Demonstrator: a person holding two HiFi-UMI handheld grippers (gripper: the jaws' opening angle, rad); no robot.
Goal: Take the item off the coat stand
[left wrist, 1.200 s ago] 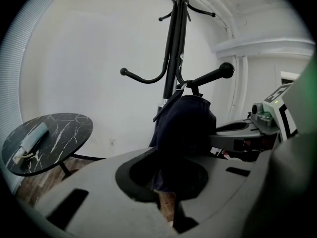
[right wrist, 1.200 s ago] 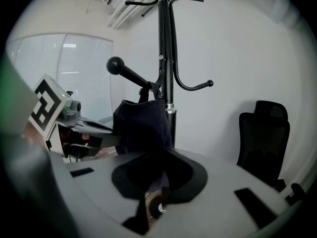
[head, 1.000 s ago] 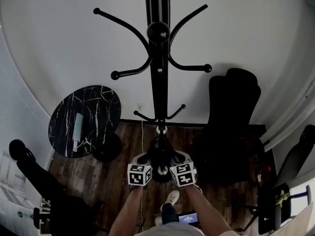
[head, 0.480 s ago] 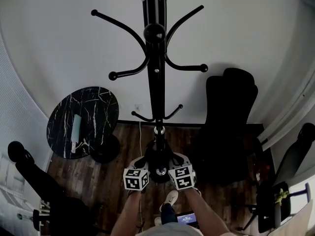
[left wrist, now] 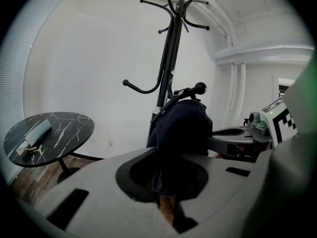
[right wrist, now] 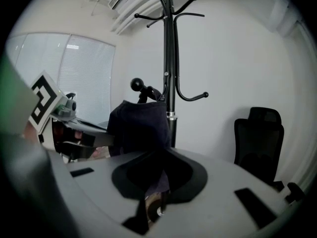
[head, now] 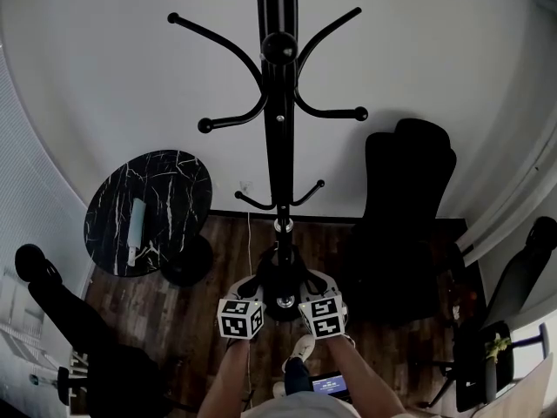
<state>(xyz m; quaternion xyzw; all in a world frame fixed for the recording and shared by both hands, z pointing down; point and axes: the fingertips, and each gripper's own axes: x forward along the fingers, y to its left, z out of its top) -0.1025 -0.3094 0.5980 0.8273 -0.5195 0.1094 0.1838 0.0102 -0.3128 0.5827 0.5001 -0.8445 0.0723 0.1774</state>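
Over the last second almost nothing has changed. Both marker cubes drop a touch in the head view, then hold. The small shift of the coat stand (head: pixel 278 146) looks like head wobble, not stand motion.

Left tongs (left wrist: pixel 166 192): clenched on the lower edge of the dark cloth item (left wrist: pixel 181 128), with fabric running down into the gap between the jaws. Right tongs (right wrist: pixel 156 192): the same, pinching the same cloth from the other side.

The item is not off yet. It hangs on a low ball-tipped hook (left wrist: pixel 199 88) close to the pole, between the two tongs. In the head view it is hard to separate from the dark base.

My read is that the grip is set and the lift has not started. Next, the cloth needs to go up and outward to clear the ball end. Pulling straight back would likely snag on it or rock the stand.

The room:
- A round black marble surface (head: pixel 174 190) sits left of the stand, well apart from it, with a pale rolled thing (head: pixel 137 220) on it.
- A black office chair (head: pixel 409 207) stands to the right.
- The floor (head: pixel 218 259) is dark wood and the wall is white.
- Window blinds (right wrist: pixel 84 68) show in the right gripper view.
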